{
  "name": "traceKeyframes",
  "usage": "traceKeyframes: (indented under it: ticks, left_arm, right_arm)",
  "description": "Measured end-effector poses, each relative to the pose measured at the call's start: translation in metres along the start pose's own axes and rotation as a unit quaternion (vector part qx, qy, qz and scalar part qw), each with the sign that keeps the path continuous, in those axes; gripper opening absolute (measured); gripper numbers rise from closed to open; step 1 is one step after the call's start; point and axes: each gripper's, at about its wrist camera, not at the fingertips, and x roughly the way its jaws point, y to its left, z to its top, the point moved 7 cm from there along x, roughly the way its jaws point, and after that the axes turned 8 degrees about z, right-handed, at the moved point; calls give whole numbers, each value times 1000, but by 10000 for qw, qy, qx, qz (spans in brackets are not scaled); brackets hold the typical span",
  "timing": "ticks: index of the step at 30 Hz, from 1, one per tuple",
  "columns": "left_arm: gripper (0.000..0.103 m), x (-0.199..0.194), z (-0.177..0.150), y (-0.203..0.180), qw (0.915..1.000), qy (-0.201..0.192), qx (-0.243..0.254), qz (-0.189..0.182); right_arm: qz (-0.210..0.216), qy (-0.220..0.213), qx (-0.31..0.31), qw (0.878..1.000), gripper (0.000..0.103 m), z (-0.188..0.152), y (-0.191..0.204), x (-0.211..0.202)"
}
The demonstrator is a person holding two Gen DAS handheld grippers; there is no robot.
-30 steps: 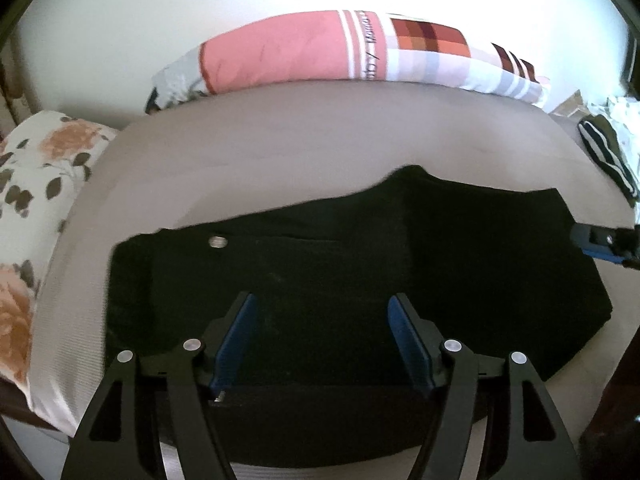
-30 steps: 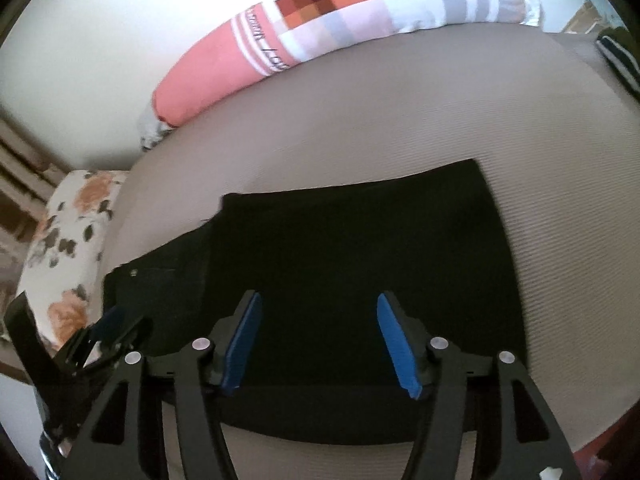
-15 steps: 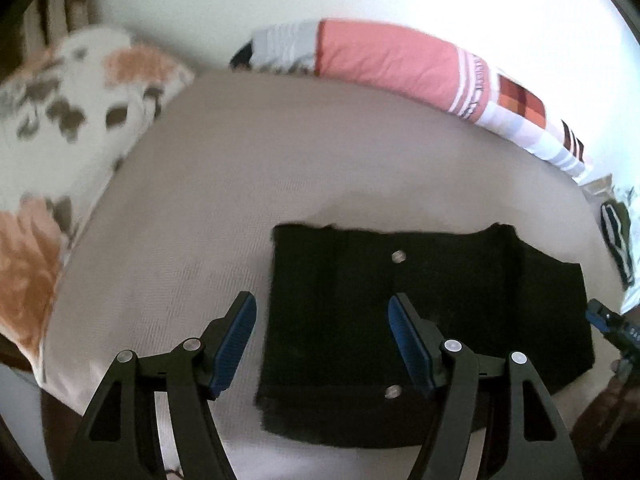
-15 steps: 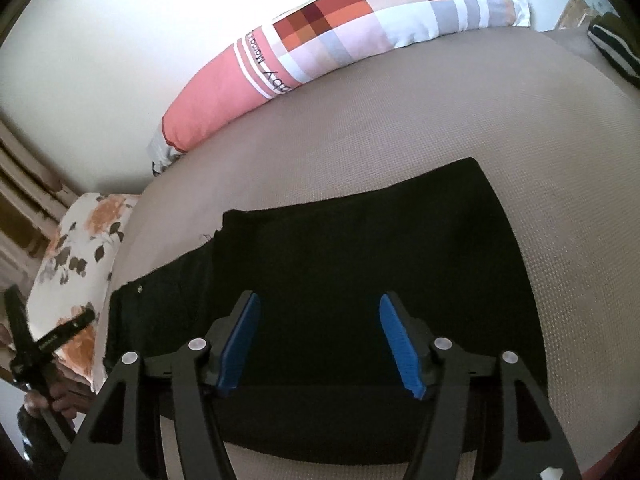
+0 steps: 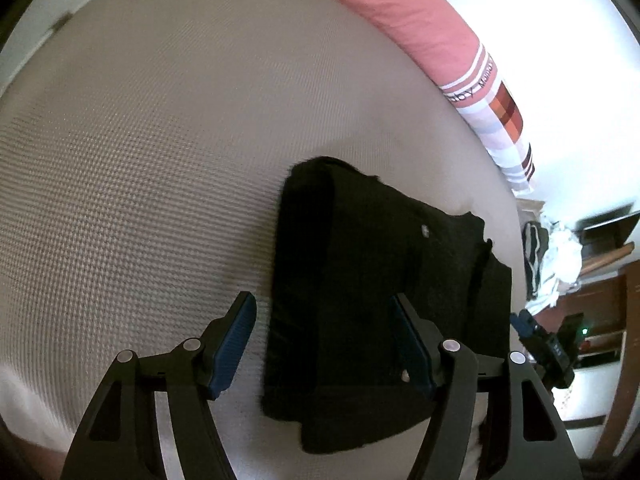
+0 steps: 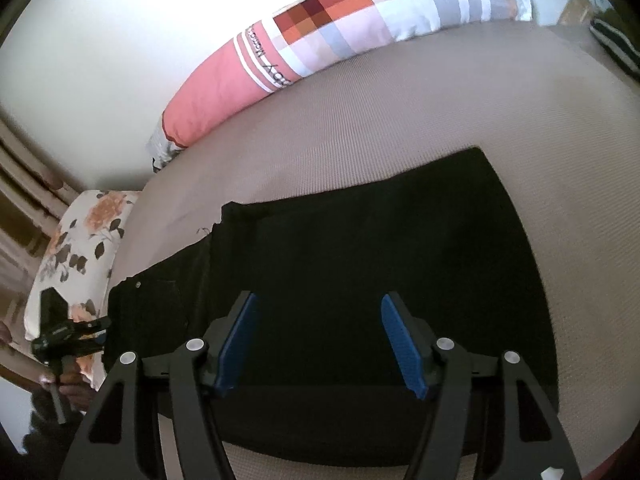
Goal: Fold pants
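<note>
Black pants (image 6: 360,248) lie folded in a flat rectangle on the beige bed (image 6: 400,112). In the left wrist view the pants (image 5: 360,264) show their waist end with a metal button. My left gripper (image 5: 324,344) is open and empty, above the waist edge of the pants. My right gripper (image 6: 318,340) is open and empty, above the near edge of the pants' middle. The left gripper also shows in the right wrist view (image 6: 92,332) beside the waist end. The right gripper shows small at the right of the left wrist view (image 5: 532,326).
A long pink and checked bolster pillow (image 6: 340,32) lies along the wall at the far side. A floral pillow (image 6: 80,248) lies at the bed's left end. A pile of clothes (image 5: 552,256) lies at the other end.
My left gripper has swung round to the waist end, so the pants now lie to its right. The right gripper has barely moved. Both stay open.
</note>
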Motion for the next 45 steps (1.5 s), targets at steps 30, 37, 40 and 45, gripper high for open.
traceKeyframes:
  ticks: [30, 37, 40, 45]
  left_arm:
    - [41, 31, 10, -40, 9972, -236, 596, -376]
    - [28, 15, 0, -69, 9957, -521, 460, 605]
    - [24, -7, -5, -90, 9966, -674, 294, 367]
    - [23, -25, -9, -130, 9959, -863, -4, 290]
  right_arm:
    - [-198, 192, -809, 9963, 64, 13, 91, 22]
    - [-283, -270, -435, 9983, 65, 25, 54, -19]
    - [-353, -459, -327, 9978, 65, 28, 34, -38]
    - [-336, -667, 85, 9972, 66, 34, 0, -50]
